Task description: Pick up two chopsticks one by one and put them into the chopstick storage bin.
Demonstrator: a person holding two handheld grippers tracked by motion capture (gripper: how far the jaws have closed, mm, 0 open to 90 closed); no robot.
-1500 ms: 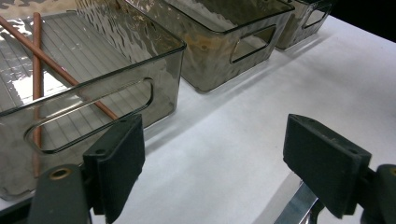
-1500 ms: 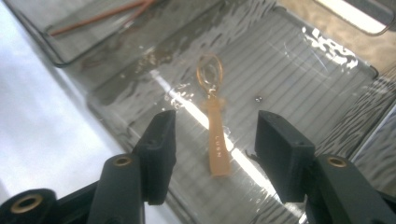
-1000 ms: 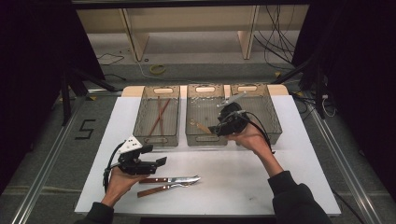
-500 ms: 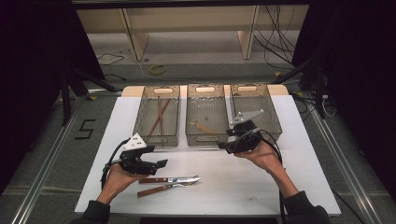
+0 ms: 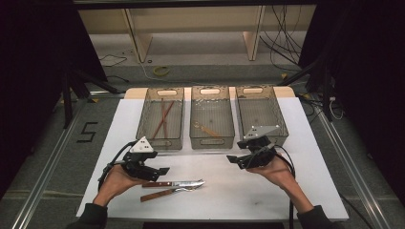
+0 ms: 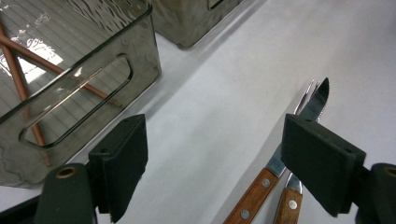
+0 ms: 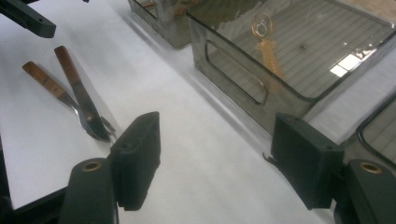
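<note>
A wood-handled knife (image 5: 177,183) and fork (image 5: 162,192) lie crossed on the white table near its front. My left gripper (image 5: 157,171) rests just left of them, jaws open and empty. In the left gripper view (image 6: 219,140) the knife (image 6: 320,98) and the fork's handle (image 6: 286,207) lie by the right jaw, untouched. My right gripper (image 5: 235,161) hovers low in front of the middle bin (image 5: 211,139). Its jaws have just been opening and nothing is between them. The right gripper view (image 7: 219,144) has both utensils (image 7: 84,105) off to the left.
Three smoky clear bins stand in a row at the back. The left bin (image 5: 143,125) holds brown chopsticks (image 5: 165,117). The middle one holds a golden utensil (image 5: 206,129). The right bin (image 5: 282,125) has nothing in it. White tabletop lies between my hands.
My right hand has come back from over the bins toward the person and sunk low over the table. The left hand and the utensils stayed put.
</note>
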